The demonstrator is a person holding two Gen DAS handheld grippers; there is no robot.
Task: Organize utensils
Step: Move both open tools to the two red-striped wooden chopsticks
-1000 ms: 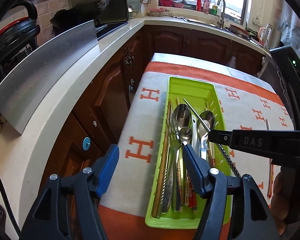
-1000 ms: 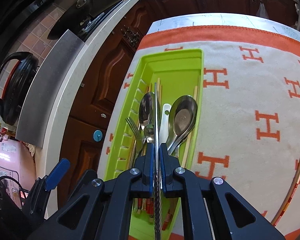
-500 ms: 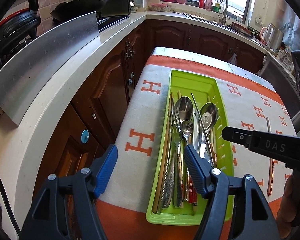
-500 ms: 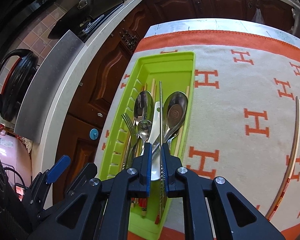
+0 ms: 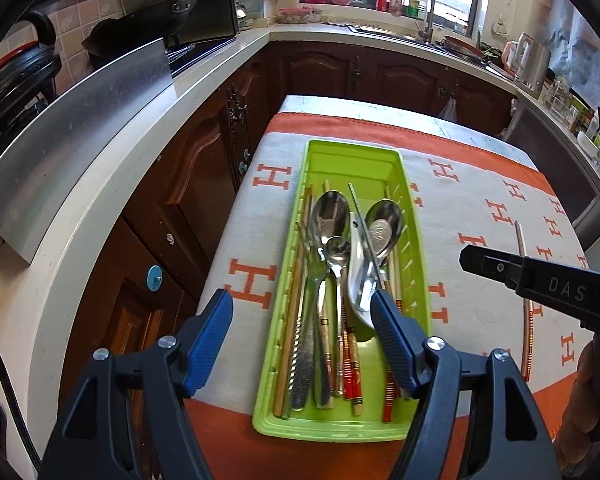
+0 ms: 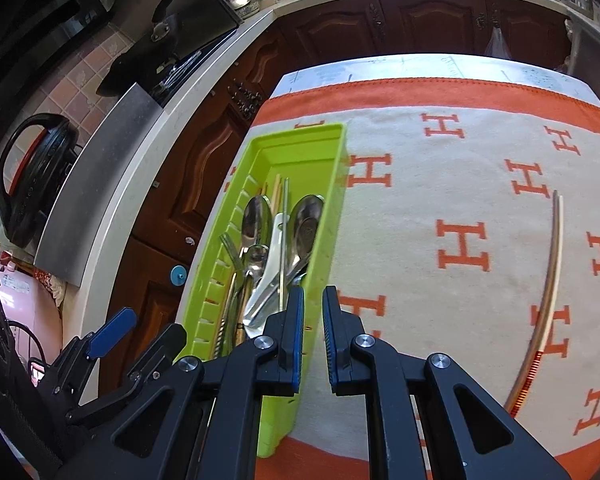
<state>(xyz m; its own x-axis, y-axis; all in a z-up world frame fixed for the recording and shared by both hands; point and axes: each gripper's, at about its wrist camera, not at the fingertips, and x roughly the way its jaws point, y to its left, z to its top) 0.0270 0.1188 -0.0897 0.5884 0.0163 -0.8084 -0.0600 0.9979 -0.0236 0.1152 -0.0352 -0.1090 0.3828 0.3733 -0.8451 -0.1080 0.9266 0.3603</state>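
A lime green utensil tray (image 5: 416,240) (image 6: 332,168) lies on the orange and beige cloth and holds spoons (image 5: 332,216), a fork, a white spoon and several chopsticks. A metal chopstick (image 6: 284,240) lies in the tray across the spoons. One loose chopstick (image 6: 548,276) (image 5: 526,300) lies on the cloth to the right. My right gripper (image 6: 312,308) is slightly open and empty, above the tray's right rim. My left gripper (image 5: 302,320) is open and empty above the tray's near end.
The cloth (image 6: 460,200) covers a small table. A kitchen counter (image 5: 100,184) with dark wood cabinets runs along the left and back. A steel sheet (image 5: 80,120), a stove with a pan and a black cooker stand on it.
My right gripper has let go of the metal chopstick, which now lies in the tray. The right gripper has opened slightly and moved right, toward the tray's right rim.
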